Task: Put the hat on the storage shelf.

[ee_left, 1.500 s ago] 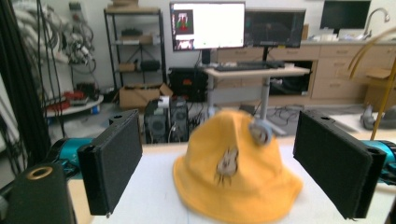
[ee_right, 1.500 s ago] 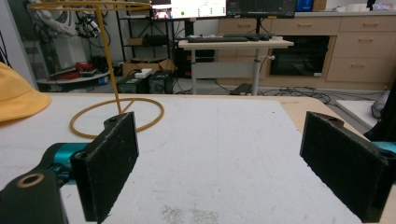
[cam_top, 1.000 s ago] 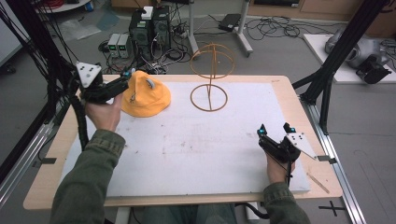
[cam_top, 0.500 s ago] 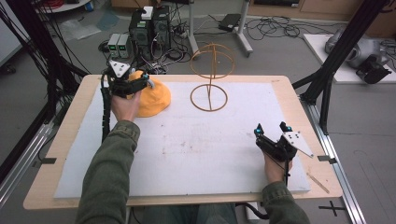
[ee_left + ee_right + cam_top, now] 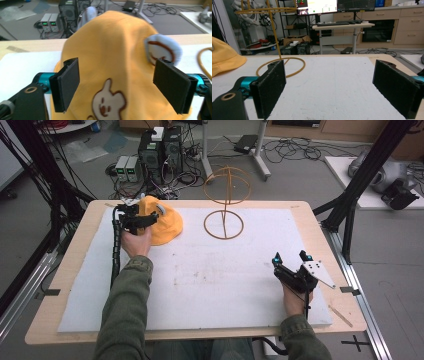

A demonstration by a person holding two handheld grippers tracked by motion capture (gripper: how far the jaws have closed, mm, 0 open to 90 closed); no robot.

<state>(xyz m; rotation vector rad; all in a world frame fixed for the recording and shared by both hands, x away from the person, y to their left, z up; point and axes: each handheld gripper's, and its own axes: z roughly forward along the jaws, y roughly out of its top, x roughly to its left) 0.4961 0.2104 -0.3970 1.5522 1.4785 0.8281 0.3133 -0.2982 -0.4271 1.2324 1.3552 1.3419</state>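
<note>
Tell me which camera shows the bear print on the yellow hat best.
The left gripper view: the bear print sits close up on the hat, between the open gripper. The high view shows the hat small, its print unreadable; the right gripper view catches its brim.

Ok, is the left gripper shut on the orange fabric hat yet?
No, open: the left gripper has its jaws spread either side of the orange fabric hat.

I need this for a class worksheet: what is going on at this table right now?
A person works with a gripper in each hand. The left gripper is open, its jaws on either side of a yellow hat at the table's far left. The right gripper, also open, rests near the front right. A wire hat stand waits bare.
</note>
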